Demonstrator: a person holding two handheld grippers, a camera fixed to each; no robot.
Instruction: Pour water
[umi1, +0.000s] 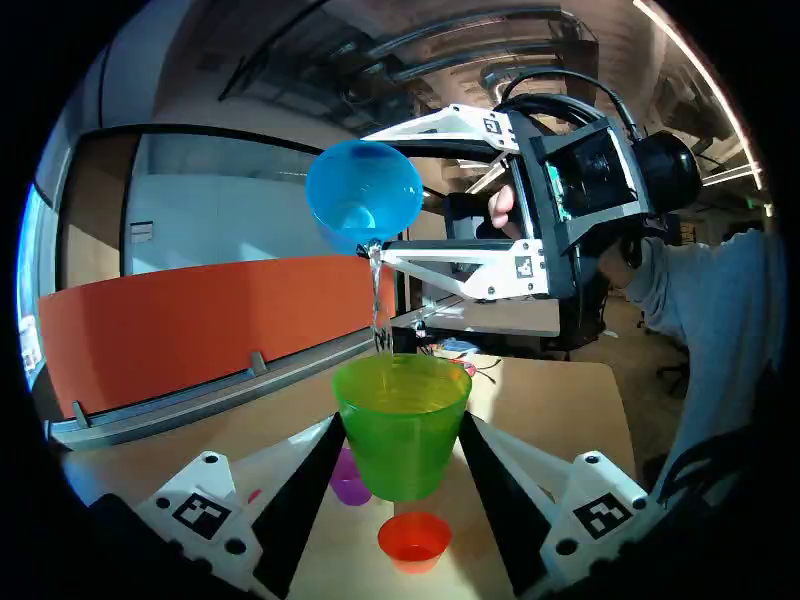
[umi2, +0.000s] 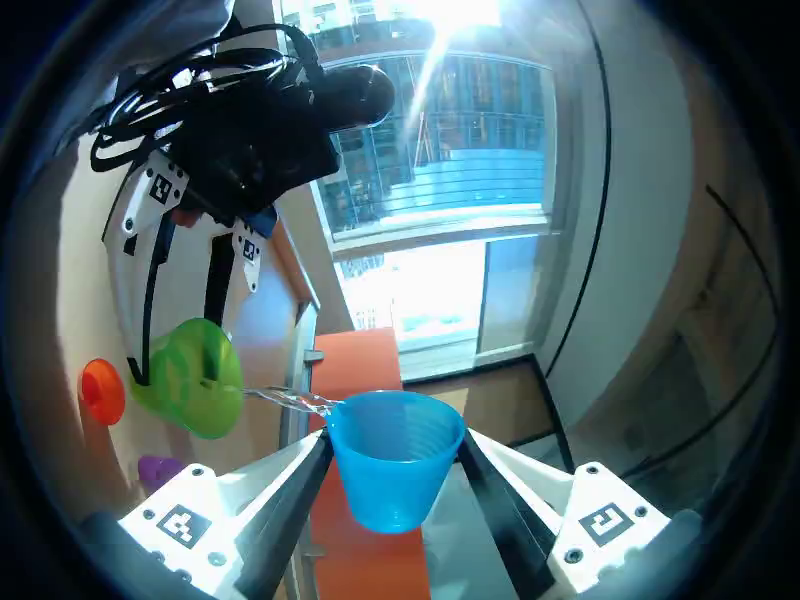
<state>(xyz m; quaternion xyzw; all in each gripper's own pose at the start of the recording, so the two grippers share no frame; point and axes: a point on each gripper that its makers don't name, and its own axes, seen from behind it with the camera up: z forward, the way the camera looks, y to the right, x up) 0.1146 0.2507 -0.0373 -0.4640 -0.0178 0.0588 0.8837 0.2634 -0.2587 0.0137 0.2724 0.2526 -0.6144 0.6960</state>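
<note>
1. Water (umi1: 376, 300) is in mid-pour above the tabletop (umi1: 560, 400), the broadest thing in sight. Judging by the falling stream, the pour is under way and not finished. Draining or levelling the upper cup and setting things down would be what is left
2. Right gripper (umi2: 393, 440): its jaws are closed on the blue cup (umi2: 393, 460), one finger on each side of it. In the left gripper view it holds the cup tipped over, high above the other cup
3. Left gripper (umi1: 400, 420): its jaws clamp the green cup (umi1: 402, 440) from both sides and hold it upright under the blue one, seemingly lifted clear of the tabletop
4. The green cup is the larger of the two and translucent. How much it has taken in I cannot tell
5. The blue cup has its mouth turned towards the left gripper, and a small pool lies inside at its lower lip
6. The water itself is a thin, clear, glinting thread. It leaves the blue cup's low lip and drops straight down to the far rim of the green cup, where it seems to land inside
7. A small orange cup (umi1: 414, 540) and a purple cup (umi1: 348, 482) sit on the tabletop below the green cup, out of the stream
</note>
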